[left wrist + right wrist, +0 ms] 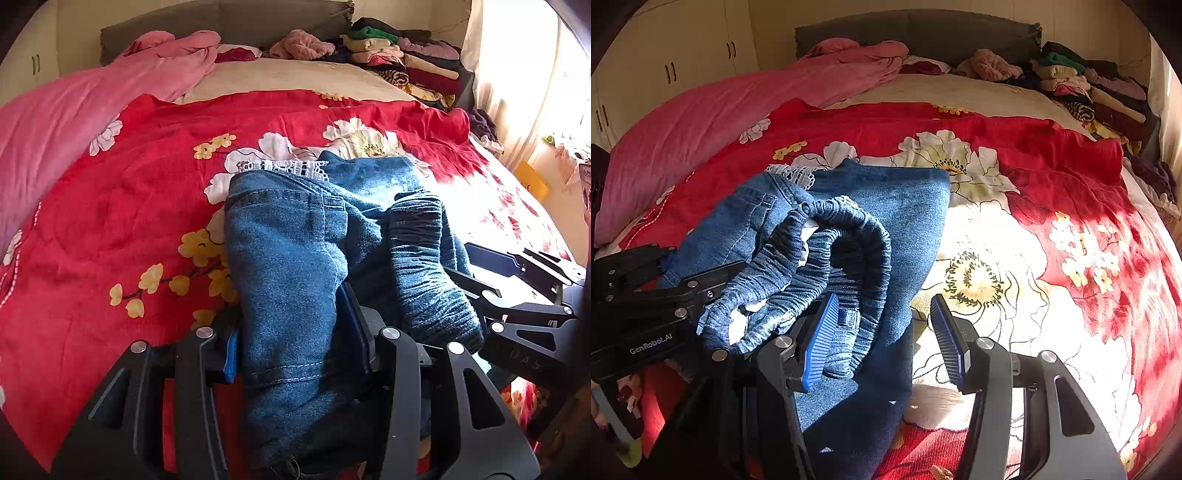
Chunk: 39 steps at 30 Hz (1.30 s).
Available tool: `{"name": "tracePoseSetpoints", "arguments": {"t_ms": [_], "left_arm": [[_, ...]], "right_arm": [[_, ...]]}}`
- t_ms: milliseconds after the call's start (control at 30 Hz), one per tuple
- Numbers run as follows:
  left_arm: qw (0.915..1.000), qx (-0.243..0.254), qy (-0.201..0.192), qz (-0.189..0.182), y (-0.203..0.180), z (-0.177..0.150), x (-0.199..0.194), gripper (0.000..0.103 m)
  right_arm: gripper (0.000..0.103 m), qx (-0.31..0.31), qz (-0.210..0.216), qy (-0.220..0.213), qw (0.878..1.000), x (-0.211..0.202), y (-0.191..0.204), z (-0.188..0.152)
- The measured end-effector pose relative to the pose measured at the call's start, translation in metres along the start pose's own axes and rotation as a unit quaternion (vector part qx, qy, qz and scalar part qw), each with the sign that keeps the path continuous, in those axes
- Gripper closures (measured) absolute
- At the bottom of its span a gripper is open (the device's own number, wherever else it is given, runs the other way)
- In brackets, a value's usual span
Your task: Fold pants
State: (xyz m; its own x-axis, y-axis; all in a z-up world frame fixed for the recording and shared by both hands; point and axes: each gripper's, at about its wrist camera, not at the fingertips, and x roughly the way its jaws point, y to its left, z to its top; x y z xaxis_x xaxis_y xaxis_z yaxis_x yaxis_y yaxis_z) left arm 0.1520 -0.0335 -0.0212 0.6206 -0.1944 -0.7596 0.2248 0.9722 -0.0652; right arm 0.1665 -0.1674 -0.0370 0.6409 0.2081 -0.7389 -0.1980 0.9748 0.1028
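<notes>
**Jeans bunched at the near edge of a flowered bed**

Sunlit from the right, a bed under a red floral bedspread (1052, 177) carries everything. At the bed's head lie a pink quilt (66, 110) on the left and a heap of folded clothes (406, 62) in the far right corner, before a grey headboard (923, 29).

Blue denim pants with a ribbed elastic waistband (886, 206) lie bunched near the bed's near edge, a strip of white lace trim (284, 168) showing at their far side. The waistband curls up in a loop on top of the denim.

The left gripper (295, 347) has its jaws partly spread, with a thick fold of denim running between them; the blue pads sit against the cloth on either side, though whether they press it I cannot tell. The right gripper (882, 339) stands with jaws spread: its left pad rests against the ribbed waistband, its right pad stands free above the bedspread, just beside the denim's right edge.
</notes>
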Motion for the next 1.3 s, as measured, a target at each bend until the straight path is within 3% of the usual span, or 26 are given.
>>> {"name": "tracePoseSetpoints", "arguments": {"t_ms": [133, 233, 433, 567, 867, 967, 1300], "left_arm": [[1.0, 0.0, 0.0, -0.001, 0.0, 0.0, 0.0, 0.064], [1.0, -0.004, 0.0, -0.003, 0.001, 0.0, -0.001, 0.062], [0.9999, -0.014, 0.0, -0.007, 0.005, 0.001, -0.006, 0.056], [0.9997, -0.021, -0.007, -0.012, 0.008, 0.001, -0.013, 0.053], [0.9995, -0.026, -0.014, -0.012, 0.011, 0.005, -0.022, 0.038], [0.9994, -0.028, -0.016, -0.011, 0.012, 0.005, -0.024, 0.035], [0.9988, -0.039, -0.027, -0.006, 0.018, 0.008, -0.034, 0.013]], "right_arm": [[0.052, 0.003, 0.002, -0.001, 1.0, -0.001, 0.0, 0.0], [0.042, 0.01, -0.004, -0.004, 1.0, -0.003, -0.003, 0.0], [0.039, 0.025, 0.004, -0.009, 1.0, -0.008, -0.007, 0.0], [0.029, 0.035, 0.003, -0.019, 0.999, -0.016, -0.008, 0.001], [0.019, 0.051, 0.002, -0.031, 0.998, -0.027, -0.014, 0.002], [0.009, 0.059, 0.003, -0.037, 0.998, -0.03, -0.016, 0.002], [0.008, 0.078, 0.006, -0.054, 0.995, -0.041, -0.021, 0.004]]}}
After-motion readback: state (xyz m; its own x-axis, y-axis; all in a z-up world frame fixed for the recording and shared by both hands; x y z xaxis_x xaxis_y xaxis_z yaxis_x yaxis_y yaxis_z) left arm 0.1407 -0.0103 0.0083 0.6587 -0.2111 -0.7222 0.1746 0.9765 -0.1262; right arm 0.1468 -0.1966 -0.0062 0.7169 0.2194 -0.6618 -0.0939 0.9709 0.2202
